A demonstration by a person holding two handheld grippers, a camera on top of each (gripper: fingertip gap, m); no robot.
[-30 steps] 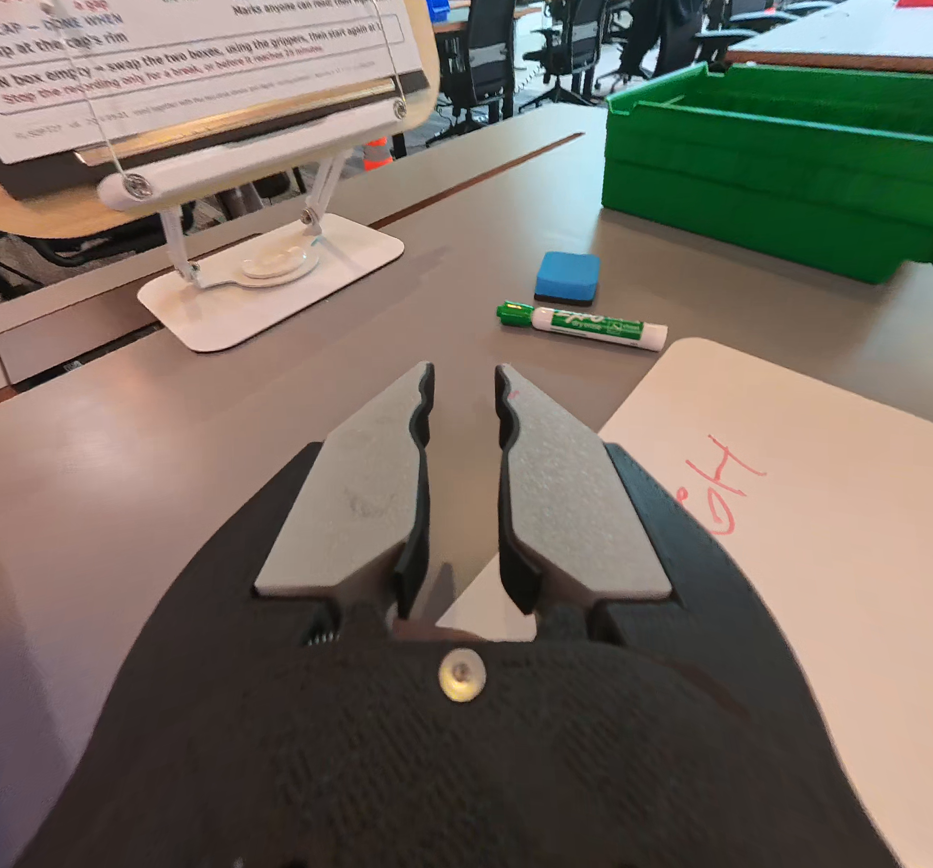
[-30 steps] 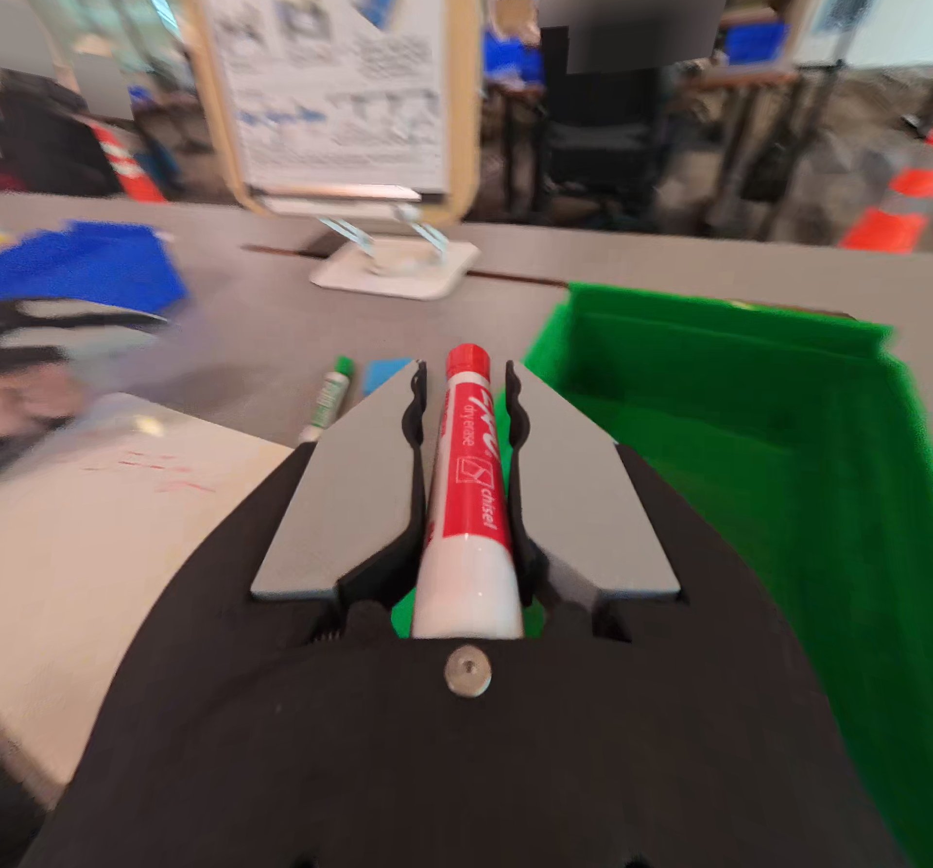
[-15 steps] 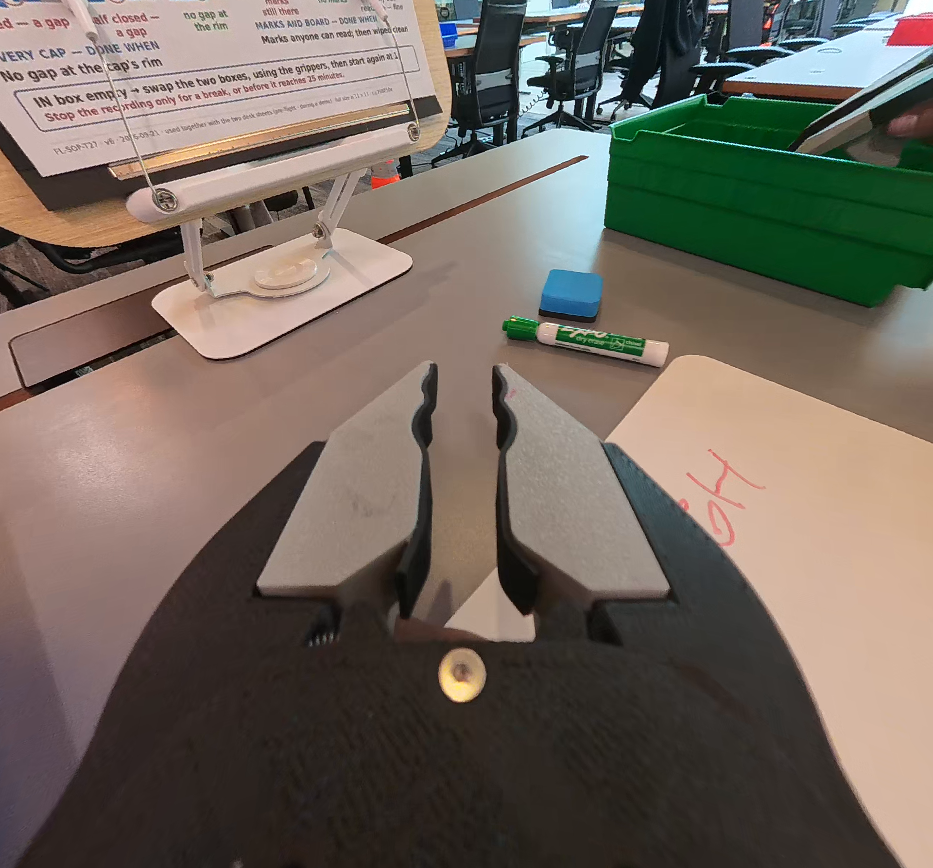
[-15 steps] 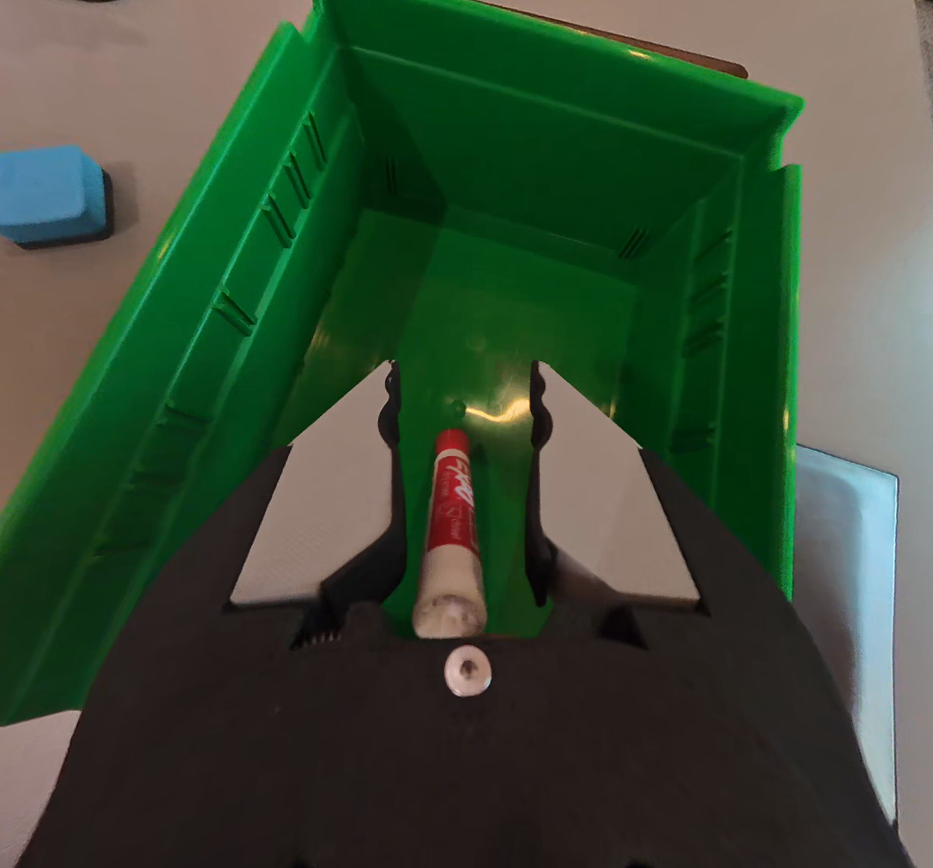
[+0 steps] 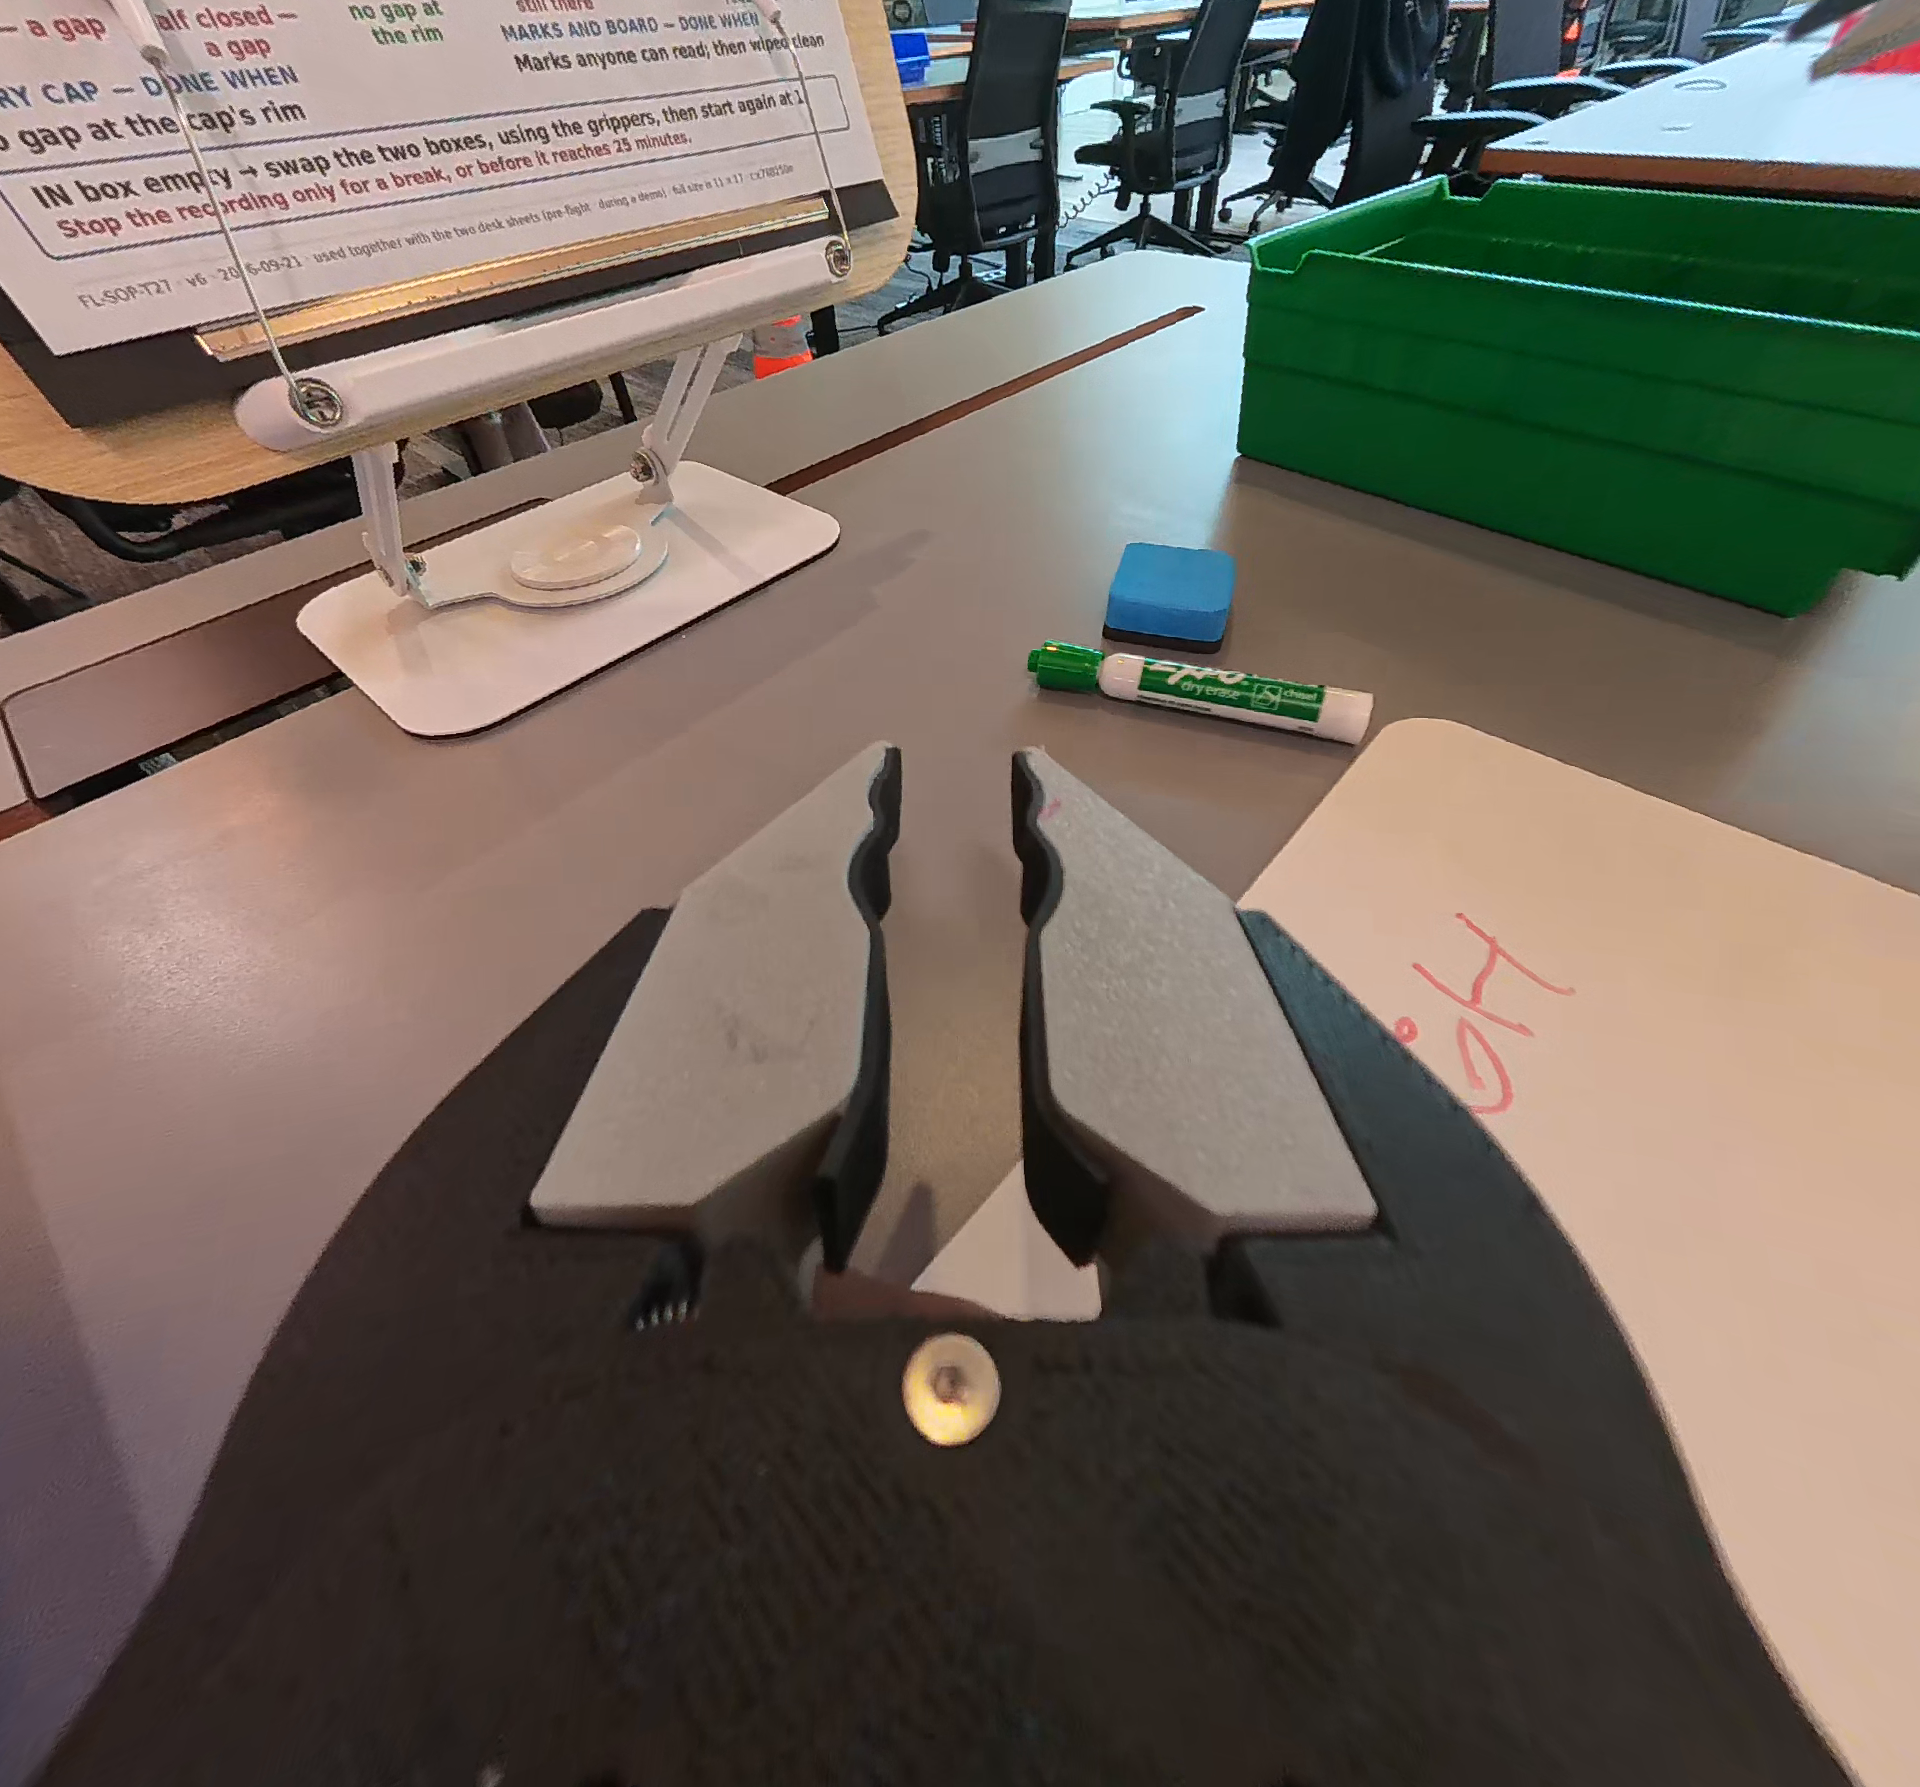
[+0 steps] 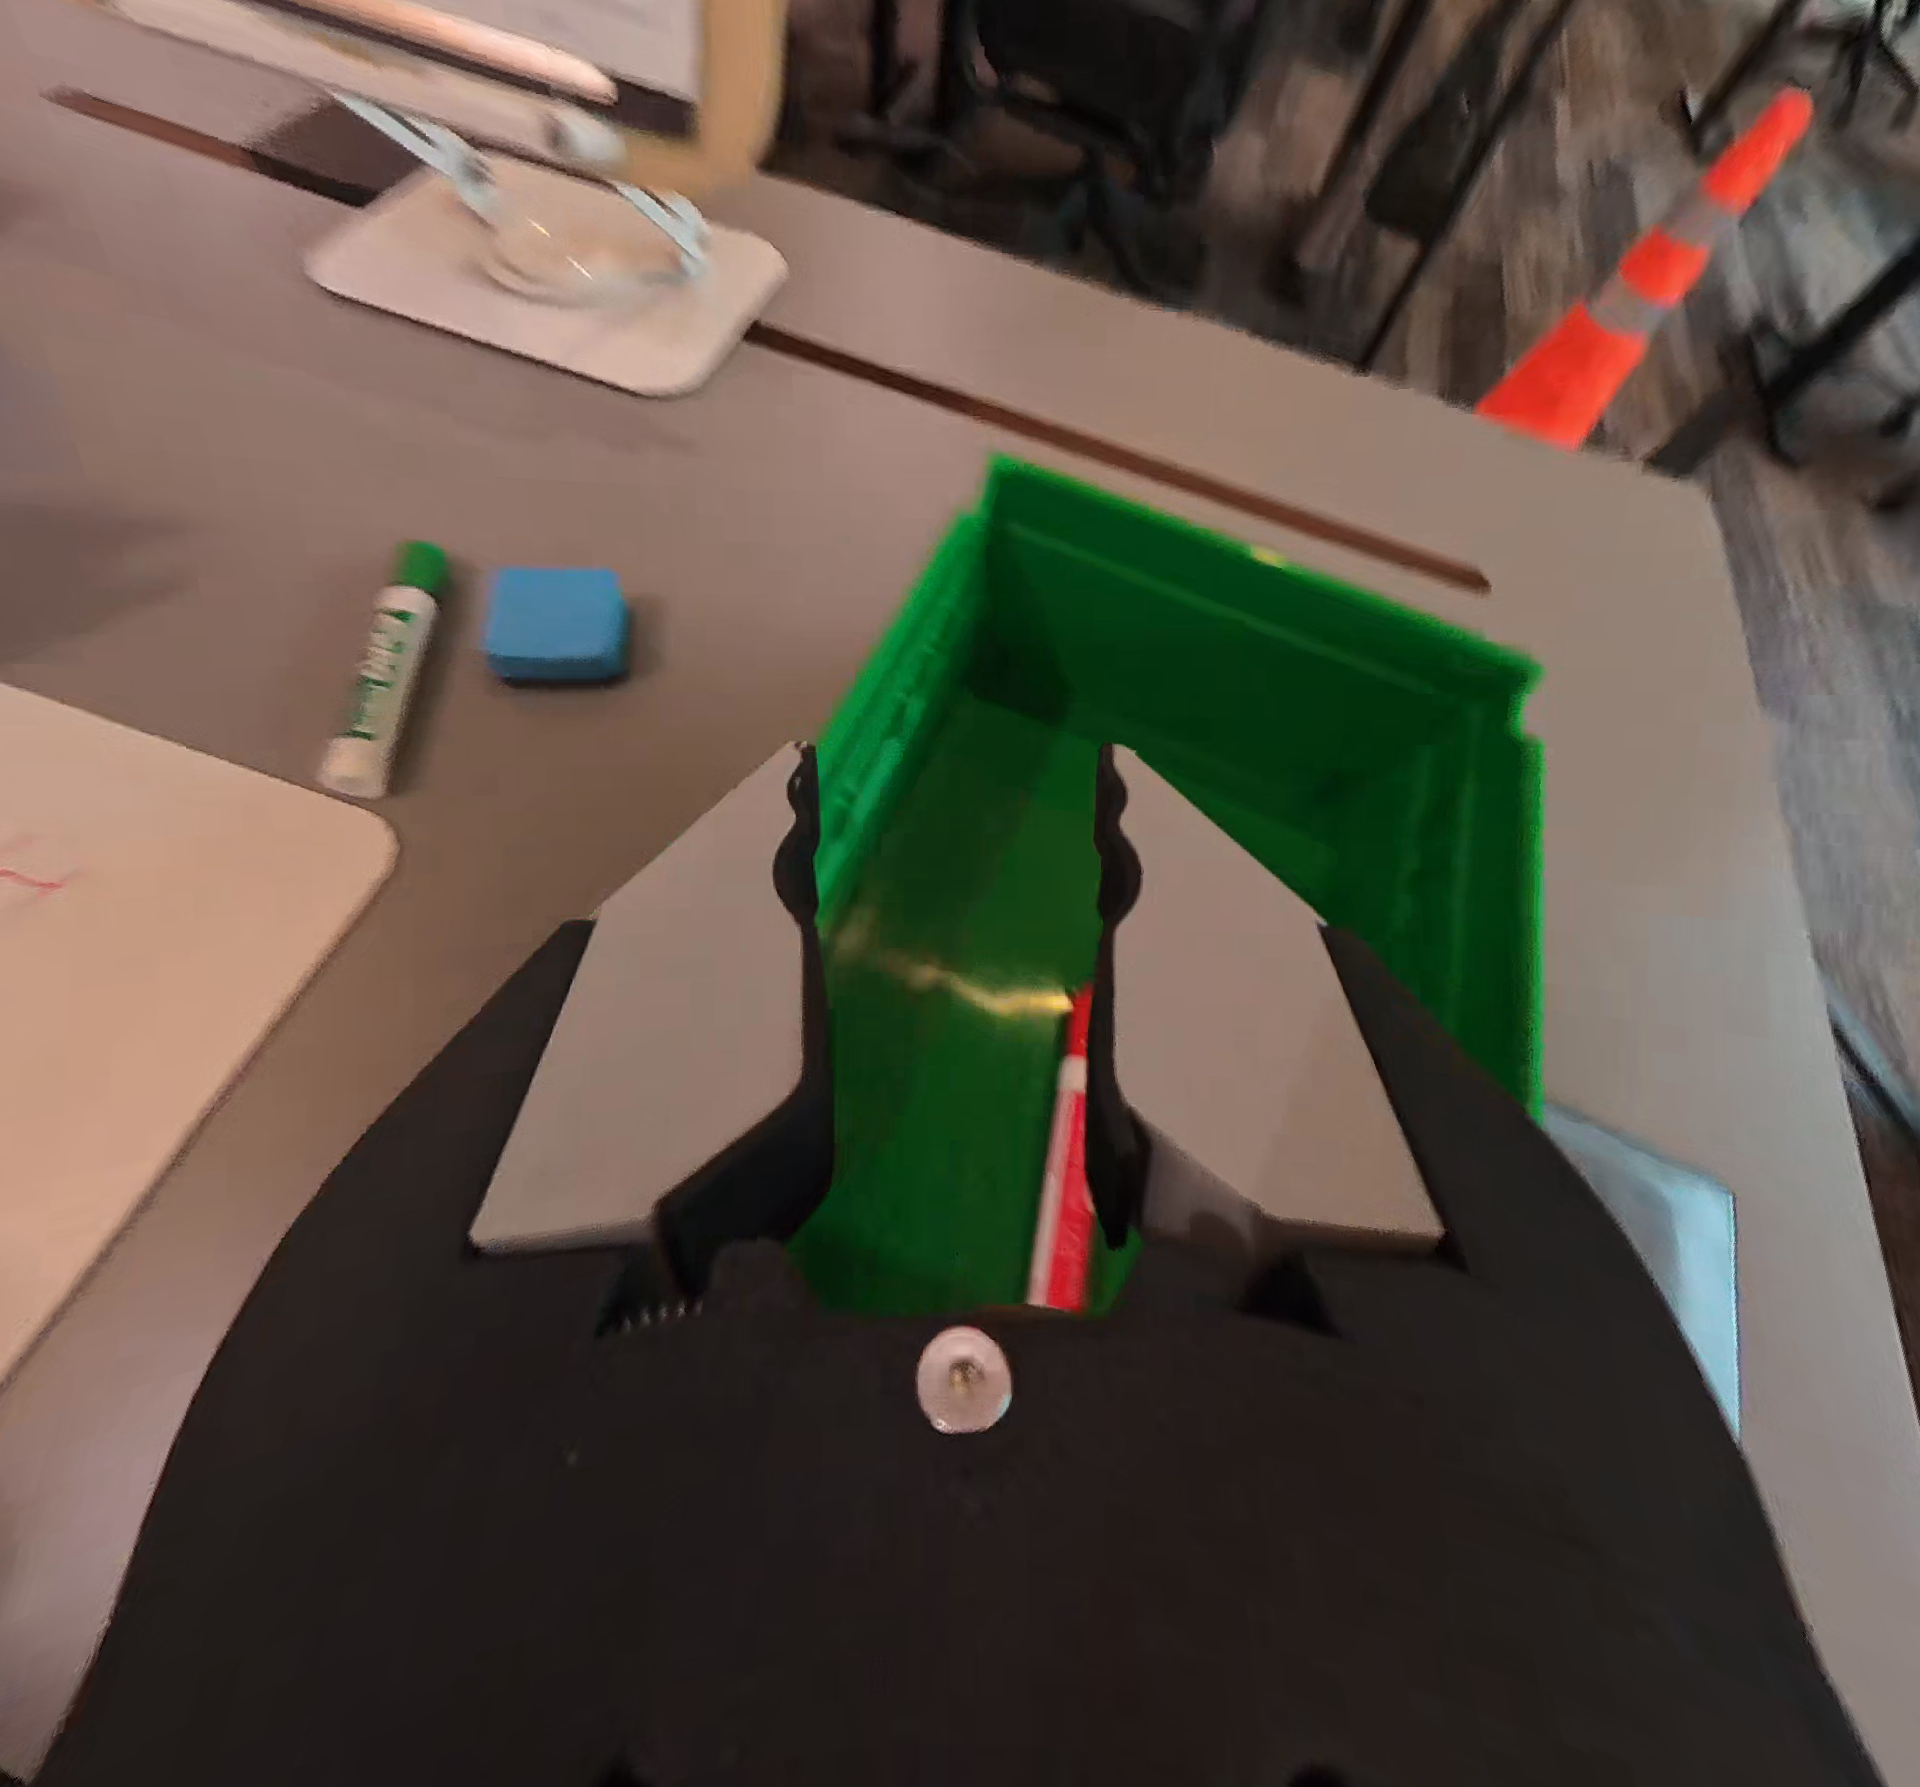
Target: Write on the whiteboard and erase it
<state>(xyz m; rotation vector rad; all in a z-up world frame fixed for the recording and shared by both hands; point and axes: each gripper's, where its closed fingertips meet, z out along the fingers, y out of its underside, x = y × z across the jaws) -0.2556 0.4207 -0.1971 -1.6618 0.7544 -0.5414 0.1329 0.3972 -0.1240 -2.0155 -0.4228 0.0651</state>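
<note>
The red marker point(image 6: 1065, 1155) is seen lying in the green bin point(image 6: 1455, 802), beside the right finger of the right tool point(image 6: 956, 761), whose jaws are spread wide and grip nothing. The left tool point(image 5: 956, 766) is held narrowly open and empty over the counter point(image 5: 312, 958), at the edge of the whiteboard point(image 5: 1662, 1218), on which red marks are left. With writing judged done, the blue eraser point(image 5: 1169, 589), just beyond the green marker point(image 5: 1205, 693), should be approached squarely and gripped across its sides. A second ago the red marker was clamped in the right tool outside the bin; the left tool has barely shifted.
</note>
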